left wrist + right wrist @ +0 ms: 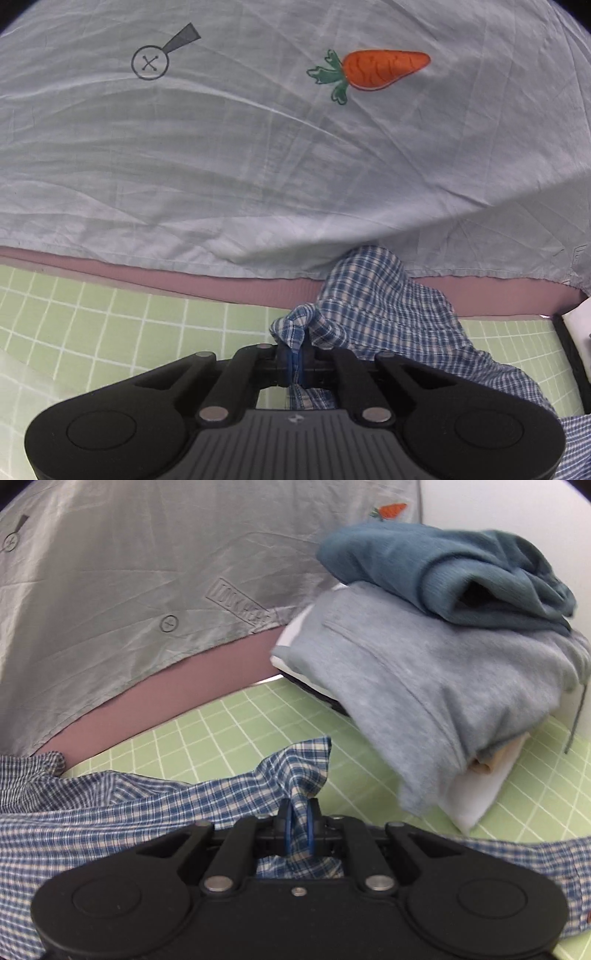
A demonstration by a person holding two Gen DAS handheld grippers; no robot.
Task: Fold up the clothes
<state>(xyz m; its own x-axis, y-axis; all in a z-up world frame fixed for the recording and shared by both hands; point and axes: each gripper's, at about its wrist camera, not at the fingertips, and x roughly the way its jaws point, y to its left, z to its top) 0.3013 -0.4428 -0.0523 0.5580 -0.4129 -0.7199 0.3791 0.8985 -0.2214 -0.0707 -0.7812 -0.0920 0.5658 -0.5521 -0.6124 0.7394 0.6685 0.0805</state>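
Fingers of the left gripper (294,360) are pinched together on a bunched corner of the blue-and-white checked cotton shirt (384,306), whose cloth trails away to their right and back under the tool. Just beyond the fingertips lies the pale green gridded cutting mat (110,325) on the counter, then a strip of dusty pink, and further ahead a wrinkled light blue sheet (240,166) with an embroidered orange carrot (384,68).

From the right wrist, the right gripper (300,825) is likewise clamped on a gathered fold of the same checked shirt (129,812), which spreads leftward from the fingers and lies across the green mat (229,738). Ahead and to the right of them sits a pile of clothes (424,672), a grey sweatshirt under a crumpled teal garment.

With two edge points gripped, the shirt looks ready to be lifted and stretched flat for folding; the pile seems set aside to keep the mat free.
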